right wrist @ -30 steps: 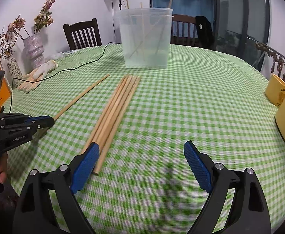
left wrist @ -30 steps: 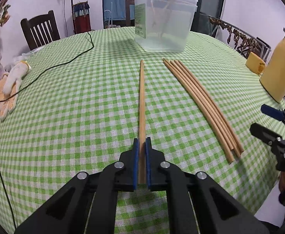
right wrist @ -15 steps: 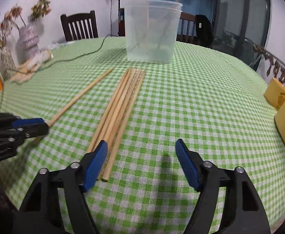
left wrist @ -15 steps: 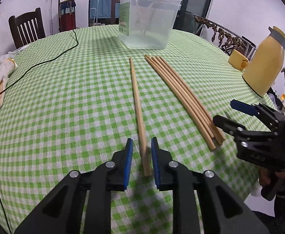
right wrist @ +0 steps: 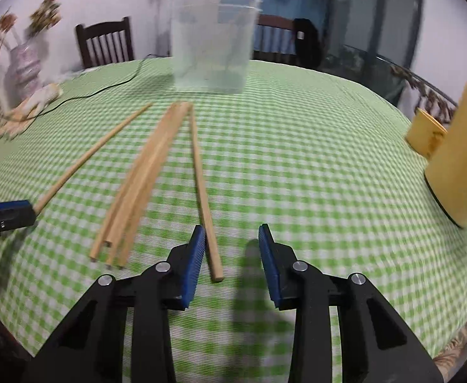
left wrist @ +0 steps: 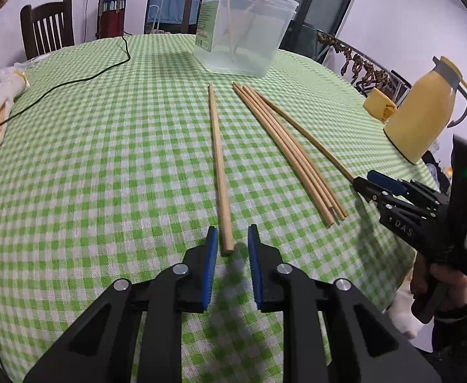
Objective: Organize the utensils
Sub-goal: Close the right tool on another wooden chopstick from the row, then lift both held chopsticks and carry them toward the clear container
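slender round wooden chopsticks (left wrist: 220, 172) on checked cloth (left wrist: 105, 159), both hand-held grippers agape

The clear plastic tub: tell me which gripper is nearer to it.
About equal. Left gripper and right gripper both sit at the sticks' near ends, far from the tub.

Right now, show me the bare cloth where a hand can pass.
Widest bare stretch: between the lone chopstick and the cable. Another lies right of the split-off chopstick, toward the jug. Crowded: the bundle beside it, and the near edge, where both grippers straddle stick ends.
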Demonstrator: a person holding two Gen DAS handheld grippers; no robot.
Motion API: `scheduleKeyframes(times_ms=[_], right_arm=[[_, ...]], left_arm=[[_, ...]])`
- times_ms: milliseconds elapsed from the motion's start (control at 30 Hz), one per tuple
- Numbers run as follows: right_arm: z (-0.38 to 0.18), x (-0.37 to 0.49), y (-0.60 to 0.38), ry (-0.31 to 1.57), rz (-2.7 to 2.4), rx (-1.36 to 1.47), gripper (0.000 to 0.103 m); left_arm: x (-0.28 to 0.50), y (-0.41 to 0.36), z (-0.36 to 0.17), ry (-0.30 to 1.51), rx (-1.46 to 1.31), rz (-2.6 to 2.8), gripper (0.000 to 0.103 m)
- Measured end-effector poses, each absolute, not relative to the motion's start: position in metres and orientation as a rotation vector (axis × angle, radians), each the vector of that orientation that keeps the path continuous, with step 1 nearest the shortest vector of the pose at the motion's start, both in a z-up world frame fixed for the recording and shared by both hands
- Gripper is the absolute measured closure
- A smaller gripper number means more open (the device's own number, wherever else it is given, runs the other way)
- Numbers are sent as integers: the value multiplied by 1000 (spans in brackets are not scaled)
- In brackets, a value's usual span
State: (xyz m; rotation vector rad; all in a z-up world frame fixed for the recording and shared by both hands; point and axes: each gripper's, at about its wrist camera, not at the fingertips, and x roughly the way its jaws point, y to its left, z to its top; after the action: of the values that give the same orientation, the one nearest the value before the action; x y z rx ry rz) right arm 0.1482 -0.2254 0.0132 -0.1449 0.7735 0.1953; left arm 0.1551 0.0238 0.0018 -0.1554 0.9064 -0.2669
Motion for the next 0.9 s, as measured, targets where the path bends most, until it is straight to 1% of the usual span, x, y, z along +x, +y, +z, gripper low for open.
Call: scheduleKeyframes(times_ms=[267,467,500,533,567,600,633,700,800,900], right_arm=[[12,135,-226,733,245,-186,69],[11,130,-234,720,291,-163,69],[11,130,-235,725,302,-151,73],[11,130,-235,730,321,-142,82],[11,130,-232,734,336,-144,85],[11,130,-230,733,339,-152,93],[11,130,-228,733,338,-157,96],[11,130,-227,734,343,-144,96],[13,130,-229,734,347,-113,96],[18,127,-229,713,356,-112,97]], left_arm=[[155,14,3,915,-112,-269,86],[153,8,4,913,-68,-270,86],[153,9,4,916,-71,-274,86],[153,10,4,913,-75,-278,86],[152,11,3,910,-78,-280,86],[153,11,4,911,-79,-280,86],[153,11,4,913,-76,-278,86],[152,9,3,914,-69,-271,88],[153,10,3,920,-63,-263,99],[156,13,4,928,-90,-244,99]])
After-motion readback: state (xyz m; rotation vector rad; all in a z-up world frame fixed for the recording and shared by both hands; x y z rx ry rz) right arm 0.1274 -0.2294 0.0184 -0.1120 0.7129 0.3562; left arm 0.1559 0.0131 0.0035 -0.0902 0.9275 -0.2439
